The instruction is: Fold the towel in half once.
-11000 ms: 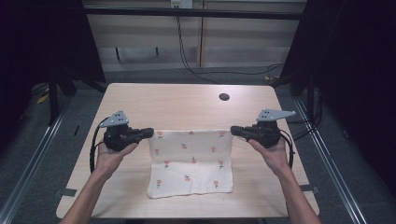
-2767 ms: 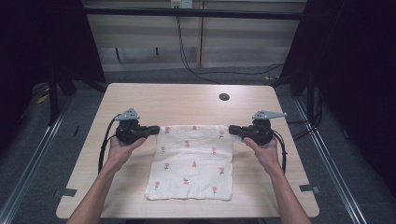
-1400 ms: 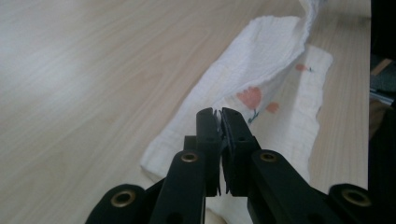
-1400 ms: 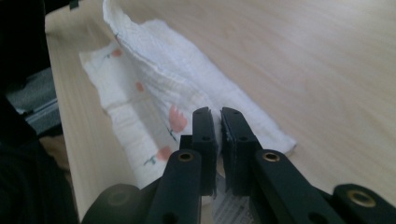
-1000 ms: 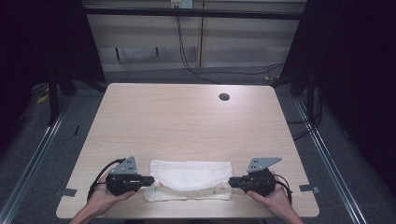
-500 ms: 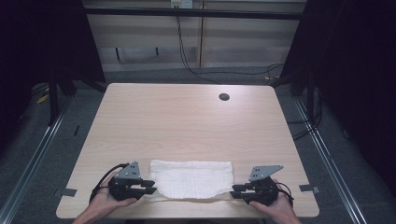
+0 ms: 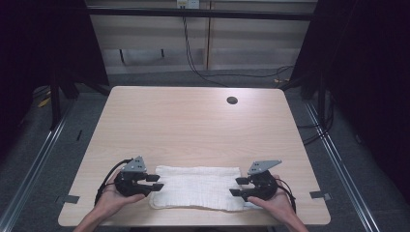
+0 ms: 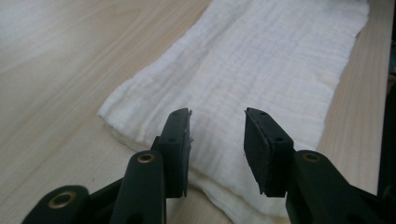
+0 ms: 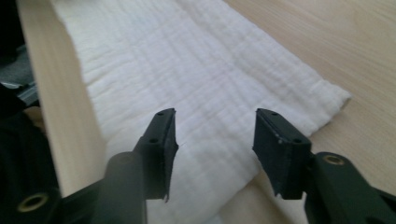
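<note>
Cloth (image 7: pixel 196 186), earlier spread flat mid-table, now folded in half into long white band along near edge of table (image 7: pixel 193 121). First fold judged done; further folds likely left. Left gripper (image 7: pixel 155 181) at band's left end, right gripper (image 7: pixel 239 186) at right end; both jaws have just been opening, now parted, cloth lying released beneath, nothing pinched. Pads (image 8: pixel 261 149) hover just above fabric.
</note>
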Demonstrator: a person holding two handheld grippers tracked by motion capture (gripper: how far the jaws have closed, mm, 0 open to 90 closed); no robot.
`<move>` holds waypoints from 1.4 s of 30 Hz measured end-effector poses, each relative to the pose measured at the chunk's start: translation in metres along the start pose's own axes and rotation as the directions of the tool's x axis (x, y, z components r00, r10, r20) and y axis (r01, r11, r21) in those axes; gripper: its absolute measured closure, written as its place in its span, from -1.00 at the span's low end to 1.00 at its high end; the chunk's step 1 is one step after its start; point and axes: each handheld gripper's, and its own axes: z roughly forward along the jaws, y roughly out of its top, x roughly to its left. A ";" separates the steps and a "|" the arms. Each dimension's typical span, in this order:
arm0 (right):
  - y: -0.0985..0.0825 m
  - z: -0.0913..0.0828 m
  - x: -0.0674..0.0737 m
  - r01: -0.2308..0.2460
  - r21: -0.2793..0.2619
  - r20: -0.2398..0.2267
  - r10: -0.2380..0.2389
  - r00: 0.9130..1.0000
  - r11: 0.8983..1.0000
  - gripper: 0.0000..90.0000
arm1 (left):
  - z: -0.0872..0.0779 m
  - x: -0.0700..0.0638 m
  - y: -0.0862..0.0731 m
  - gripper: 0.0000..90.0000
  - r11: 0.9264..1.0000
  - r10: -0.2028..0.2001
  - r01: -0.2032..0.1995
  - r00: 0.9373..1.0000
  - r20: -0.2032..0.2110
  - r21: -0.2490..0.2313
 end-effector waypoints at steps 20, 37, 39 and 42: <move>-0.008 -0.002 -0.003 0.076 0.062 0.094 -0.082 0.992 0.995 0.86 | 0.030 -0.010 0.008 0.96 0.999 0.035 -0.036 0.999 0.005 0.038; -0.020 -0.028 -0.023 0.004 0.014 0.107 -0.005 0.994 1.000 0.37 | 0.049 -0.020 0.035 0.60 0.999 0.046 -0.046 0.996 0.078 -0.010; -0.015 -0.029 -0.015 0.018 -0.007 0.096 -0.017 0.995 1.000 0.30 | 0.041 -0.017 0.040 0.43 0.999 0.038 -0.037 0.998 0.053 -0.029; -0.011 -0.027 -0.004 0.028 -0.012 0.067 -0.027 0.997 1.000 0.23 | 0.035 -0.013 0.042 0.33 0.998 0.029 -0.027 0.999 0.031 -0.049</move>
